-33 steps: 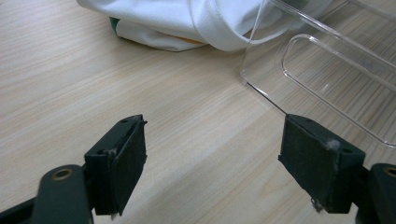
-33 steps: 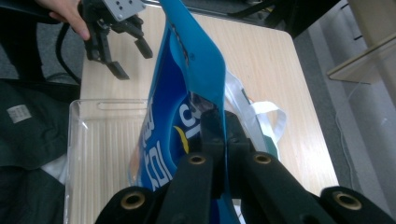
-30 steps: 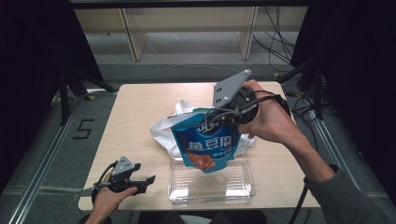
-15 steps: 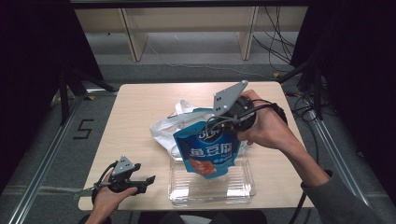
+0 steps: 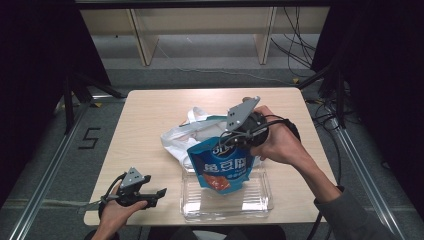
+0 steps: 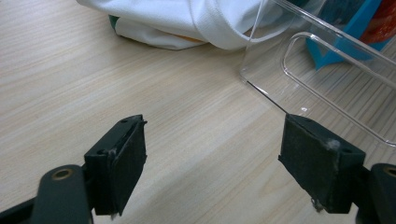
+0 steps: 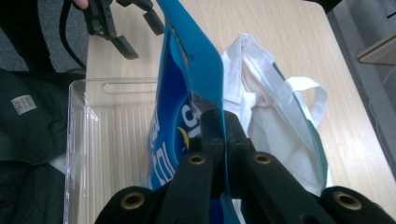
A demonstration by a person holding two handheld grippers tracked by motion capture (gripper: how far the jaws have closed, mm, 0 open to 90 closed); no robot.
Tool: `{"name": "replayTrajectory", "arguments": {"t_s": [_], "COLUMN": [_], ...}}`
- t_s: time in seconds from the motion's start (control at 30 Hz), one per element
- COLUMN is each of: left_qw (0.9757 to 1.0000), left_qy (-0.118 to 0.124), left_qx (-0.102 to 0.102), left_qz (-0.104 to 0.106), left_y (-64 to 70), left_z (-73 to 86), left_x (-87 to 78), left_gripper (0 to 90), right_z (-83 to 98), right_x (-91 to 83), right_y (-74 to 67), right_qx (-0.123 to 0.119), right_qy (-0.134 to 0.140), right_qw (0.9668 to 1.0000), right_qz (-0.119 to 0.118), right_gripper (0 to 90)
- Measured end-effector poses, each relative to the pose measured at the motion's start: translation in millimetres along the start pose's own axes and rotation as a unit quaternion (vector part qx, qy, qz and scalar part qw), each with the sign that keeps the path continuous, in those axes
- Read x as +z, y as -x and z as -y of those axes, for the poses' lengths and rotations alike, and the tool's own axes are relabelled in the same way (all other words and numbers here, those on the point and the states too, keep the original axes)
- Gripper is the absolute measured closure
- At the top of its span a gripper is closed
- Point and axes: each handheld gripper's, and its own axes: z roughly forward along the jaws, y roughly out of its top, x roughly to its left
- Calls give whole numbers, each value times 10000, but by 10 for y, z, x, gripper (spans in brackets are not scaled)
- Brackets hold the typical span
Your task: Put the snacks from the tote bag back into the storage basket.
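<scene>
A blue snack bag point(image 5: 222, 167) with white lettering hangs from my right gripper point(image 5: 231, 141), which is shut on its top edge. In the right gripper view the bag point(image 7: 180, 88) runs edge-on between the closed jaws above a clear plastic bin point(image 7: 88, 140). The bin point(image 5: 260, 197) lies on the table's front edge, with the bag's lower end over its rear part. A white tote bag point(image 5: 182, 135) lies just behind. My left gripper point(image 5: 161, 193) stands open at the front left, low over bare wood, its fingers point(image 6: 121, 163) wide apart near the bin's corner point(image 6: 280, 88).
The wooden table point(image 5: 145, 115) has free room along its left and back. The tote point(image 6: 187, 23) lies ahead of the left gripper. Dark curtains flank the table; a shelf frame point(image 5: 200, 30) and cables lie on the floor behind.
My right gripper has carried the blue bag down and toward the front, over the clear bin. The left gripper has stayed in place.
</scene>
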Motion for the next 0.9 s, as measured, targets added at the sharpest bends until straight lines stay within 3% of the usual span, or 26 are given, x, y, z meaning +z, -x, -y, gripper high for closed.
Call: {"name": "replayTrajectory", "arguments": {"t_s": [0.17,0.43,0.5,0.67,0.8,0.9], "left_qw": [10000,10000,10000,10000,10000,10000], "left_qy": [13,2,44,36,31,49], "left_qx": [-14,-18,-46,-42,-27,-55], "left_qz": [-15,-20,-21,-25,-26,-20], "left_y": [5,9,16,12,13,14], "left_z": [2,4,5,5,5,6], "left_x": [7,8,15,9,12,16], "left_gripper": [218,218,218,218,218,218], "right_z": [48,161,187,242,386,487], "right_x": [36,-31,-74,-161,-252,-294], "right_y": [20,31,42,38,19,0], "right_qx": [35,366,355,507,784,967], "right_qy": [80,254,430,653,953,1096], "right_qw": [10000,9990,9984,9965,9918,9884], "right_qz": [-20,37,-32,138,326,409], "right_gripper": [900,889,857,747,603,551]}}
